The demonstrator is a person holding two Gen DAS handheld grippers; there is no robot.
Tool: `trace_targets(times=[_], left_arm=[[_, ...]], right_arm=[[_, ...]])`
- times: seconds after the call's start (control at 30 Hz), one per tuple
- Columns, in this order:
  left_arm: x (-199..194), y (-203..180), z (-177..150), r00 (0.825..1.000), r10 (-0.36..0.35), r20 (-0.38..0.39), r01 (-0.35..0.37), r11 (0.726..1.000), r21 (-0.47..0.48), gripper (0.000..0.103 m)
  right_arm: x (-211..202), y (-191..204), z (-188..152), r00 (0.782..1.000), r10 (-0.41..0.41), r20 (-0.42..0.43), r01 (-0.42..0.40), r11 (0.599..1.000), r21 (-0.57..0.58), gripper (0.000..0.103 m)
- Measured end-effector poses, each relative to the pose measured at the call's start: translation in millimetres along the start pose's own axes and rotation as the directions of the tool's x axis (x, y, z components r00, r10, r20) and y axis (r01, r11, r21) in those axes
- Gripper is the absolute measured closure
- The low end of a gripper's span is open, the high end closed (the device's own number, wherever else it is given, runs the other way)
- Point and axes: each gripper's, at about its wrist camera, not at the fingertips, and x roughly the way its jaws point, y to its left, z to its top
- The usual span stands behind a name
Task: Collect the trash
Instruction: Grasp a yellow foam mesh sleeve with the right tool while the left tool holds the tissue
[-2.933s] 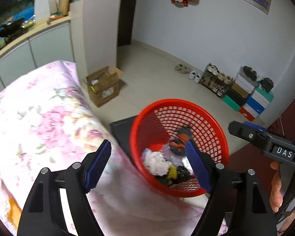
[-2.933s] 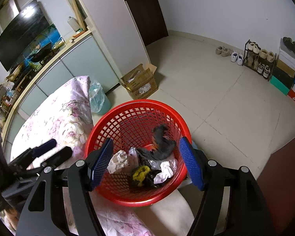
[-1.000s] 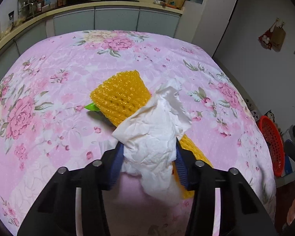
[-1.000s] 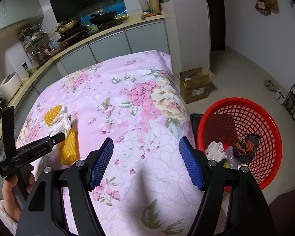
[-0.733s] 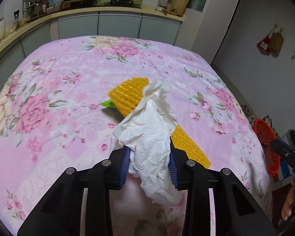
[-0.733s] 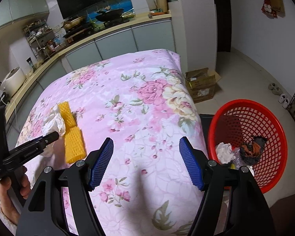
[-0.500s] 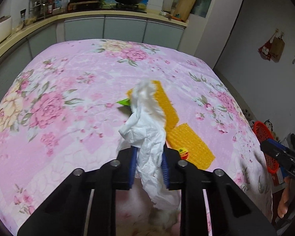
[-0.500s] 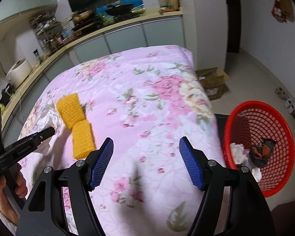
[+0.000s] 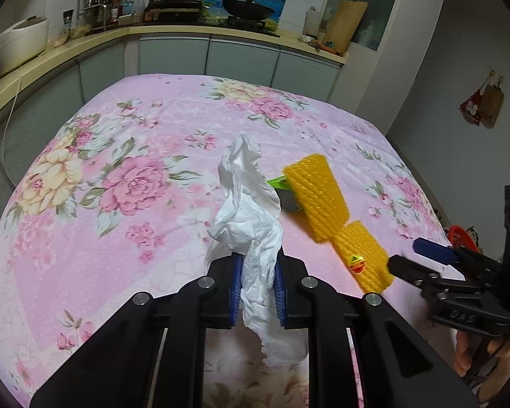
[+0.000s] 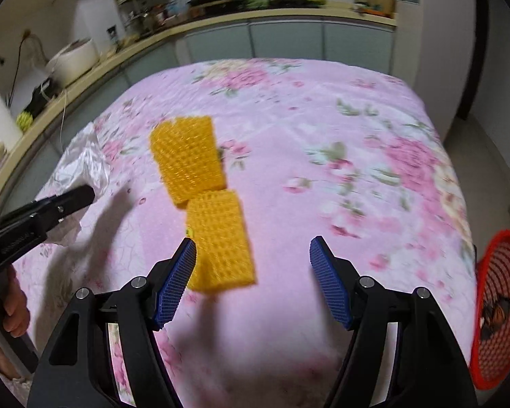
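Left tool (image 9: 256, 285) pinches crumpled tissue (image 9: 251, 210) between its pads.

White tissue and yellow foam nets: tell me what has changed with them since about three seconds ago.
Then both tools hung open over the red basket. Now the left tool has just closed on the white tissue and lifted it off the yellow foam nets. The right tool, open, has swung back over the bed towards the nets. Unchanged: the nets lie on the bed and trash sits in the basket.

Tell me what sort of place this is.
Probably a home kitchen with a dining table: a wok and rice cooker stand on the counter behind a table under a floral cloth.
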Motion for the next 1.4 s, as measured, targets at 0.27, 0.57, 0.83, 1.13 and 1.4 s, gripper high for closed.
trace_targets(times=[0.27,0.57,0.83,1.13,1.4], left_arm=[[2,7,1,1.0,0.012,0.008,-0.012,1.0,-0.002,0.088],[2,10,1,1.0,0.018,0.011,-0.018,1.0,-0.001,0.088],[0,6,0,1.0,0.026,0.014,-0.026,1.0,0.009,0.088],[-5,-14,5,0.999,0.024,0.027,-0.026,0.999,0.046,0.088],[-7,-48,22,0.998,0.003,0.058,-0.01,0.993,0.12,0.088]], right_arm=[[29,21,7,0.999,-0.012,-0.043,0.009,0.997,-0.071,0.036],[40,27,6,0.999,-0.036,-0.041,0.032,0.995,-0.099,0.047],[35,14,6,0.999,-0.011,-0.039,0.009,0.999,-0.05,0.069],[8,-6,4,0.999,-0.031,0.016,0.031,0.999,0.01,0.079],[-37,-31,10,0.99,-0.069,0.122,0.062,0.996,0.067,0.079]])
